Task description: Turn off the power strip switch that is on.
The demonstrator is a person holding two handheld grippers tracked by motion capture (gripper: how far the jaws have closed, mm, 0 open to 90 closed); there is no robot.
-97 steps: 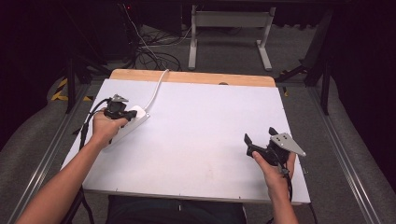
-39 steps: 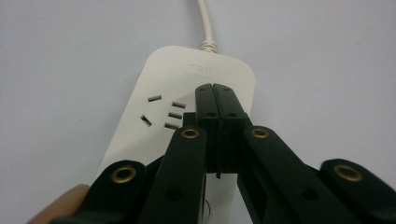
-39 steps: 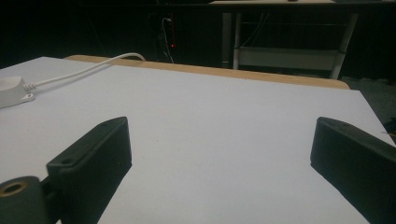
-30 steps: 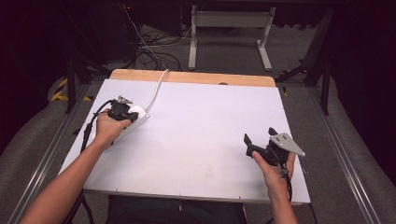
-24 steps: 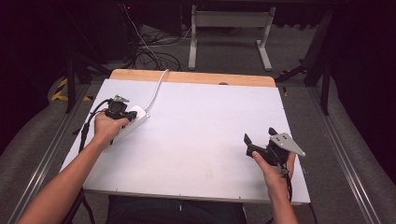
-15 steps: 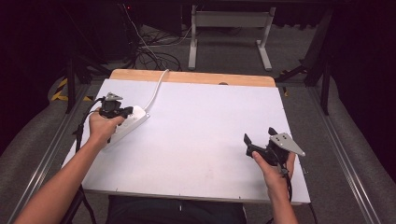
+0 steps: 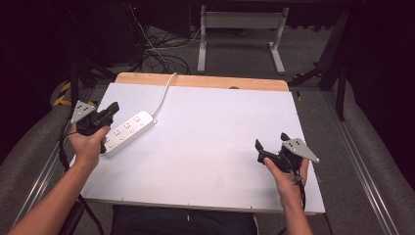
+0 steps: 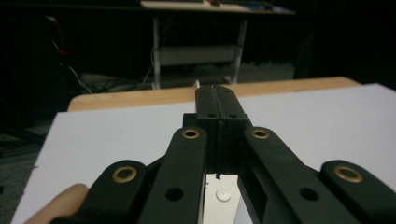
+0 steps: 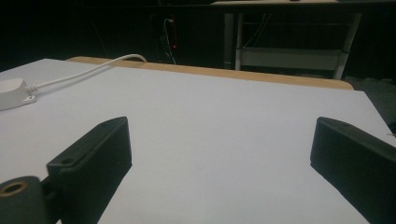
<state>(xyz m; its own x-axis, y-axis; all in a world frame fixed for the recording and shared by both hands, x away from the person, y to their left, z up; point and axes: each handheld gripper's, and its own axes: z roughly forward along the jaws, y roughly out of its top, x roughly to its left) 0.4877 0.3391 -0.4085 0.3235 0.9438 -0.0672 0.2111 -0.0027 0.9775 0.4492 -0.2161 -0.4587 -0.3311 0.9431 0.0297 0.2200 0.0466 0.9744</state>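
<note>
At far left, the left hand-held gripper [image 7: 113, 106] is held in the person's left hand [image 7: 89, 145] just above the near end of a white power strip [image 7: 128, 131]; its jaws are pressed together with nothing between them, as the left gripper view confirms. The power strip lies at an angle on the left part of the white bench [image 7: 205, 132], and its white cord [image 7: 163, 94] runs toward the far wooden edge. The middle of the bench is bare. At right, the right hand-held gripper [image 7: 270, 145] is held in the right hand [image 7: 286, 172] near the front right corner, well apart from the strip, its jaws spread wide over the surface. Beyond the bench, a metal frame [image 7: 241, 29] stands on the dark floor.
</note>
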